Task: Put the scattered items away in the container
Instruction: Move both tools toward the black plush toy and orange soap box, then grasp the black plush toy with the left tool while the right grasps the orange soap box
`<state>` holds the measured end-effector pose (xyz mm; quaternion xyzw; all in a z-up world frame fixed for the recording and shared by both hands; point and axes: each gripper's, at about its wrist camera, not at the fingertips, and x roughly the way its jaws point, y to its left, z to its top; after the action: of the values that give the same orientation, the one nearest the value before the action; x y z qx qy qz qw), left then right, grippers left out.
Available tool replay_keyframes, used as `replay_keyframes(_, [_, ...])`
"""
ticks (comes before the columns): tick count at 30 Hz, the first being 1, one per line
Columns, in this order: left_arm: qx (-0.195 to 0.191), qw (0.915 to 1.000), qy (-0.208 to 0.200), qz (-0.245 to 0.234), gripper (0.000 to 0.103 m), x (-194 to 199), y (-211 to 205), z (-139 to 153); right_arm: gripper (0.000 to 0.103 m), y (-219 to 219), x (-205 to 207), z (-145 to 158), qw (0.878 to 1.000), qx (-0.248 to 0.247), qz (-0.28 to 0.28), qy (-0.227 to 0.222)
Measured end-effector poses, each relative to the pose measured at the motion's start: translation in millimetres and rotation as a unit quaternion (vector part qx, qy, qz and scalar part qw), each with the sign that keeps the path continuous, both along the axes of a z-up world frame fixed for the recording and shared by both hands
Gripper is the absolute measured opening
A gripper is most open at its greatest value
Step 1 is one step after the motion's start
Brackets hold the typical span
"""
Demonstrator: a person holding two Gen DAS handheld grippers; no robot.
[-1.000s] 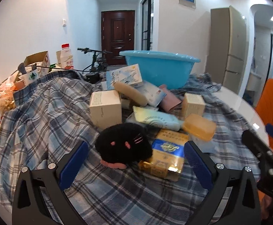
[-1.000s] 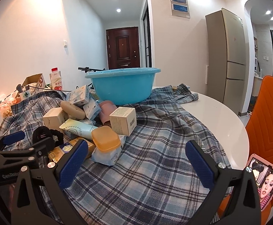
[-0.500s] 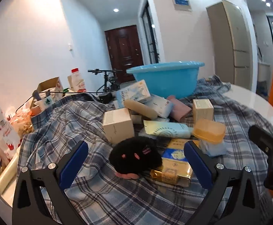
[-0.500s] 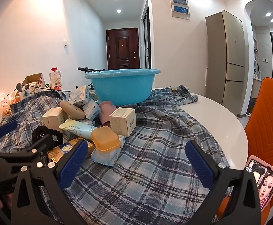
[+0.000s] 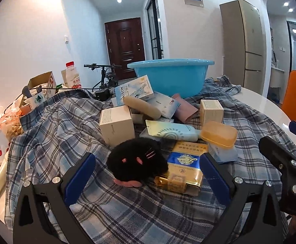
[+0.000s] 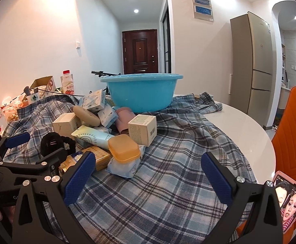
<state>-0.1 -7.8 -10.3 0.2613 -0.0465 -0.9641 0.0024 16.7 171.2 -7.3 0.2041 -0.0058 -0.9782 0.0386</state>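
Left wrist view shows the left gripper [image 5: 146,169] spread wide and holding nothing, with the black plush toy [image 5: 137,160] between its fingers on the plaid cloth [image 5: 52,126] and the blue-and-gold packet [image 5: 183,167] just inside its right finger. Beyond them lies the pile of boxes, then the blue basin [image 5: 171,77]. The right gripper [image 6: 148,174] is likewise spread and empty over bare cloth, the orange soap case [image 6: 123,147] ahead to its left.

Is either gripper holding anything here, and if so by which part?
Nothing is held. The left gripper stands open around the black plush toy without touching it, and the right gripper is open over bare plaid cloth.
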Motion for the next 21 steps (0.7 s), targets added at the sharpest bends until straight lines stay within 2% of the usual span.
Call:
replay_keyframes(11, [0.001,0.9998,-0.009,0.02,0.103,-8,-16,-2,0.103,-7,-13,-9,0.999,-0.013,0.029,-0.024])
replay_keyframes(21, [-0.008,0.9993,-0.028,0.025,0.103,-30,-23,-2,0.103,-24,-56,-6,0.994,0.028,0.077,-0.067])
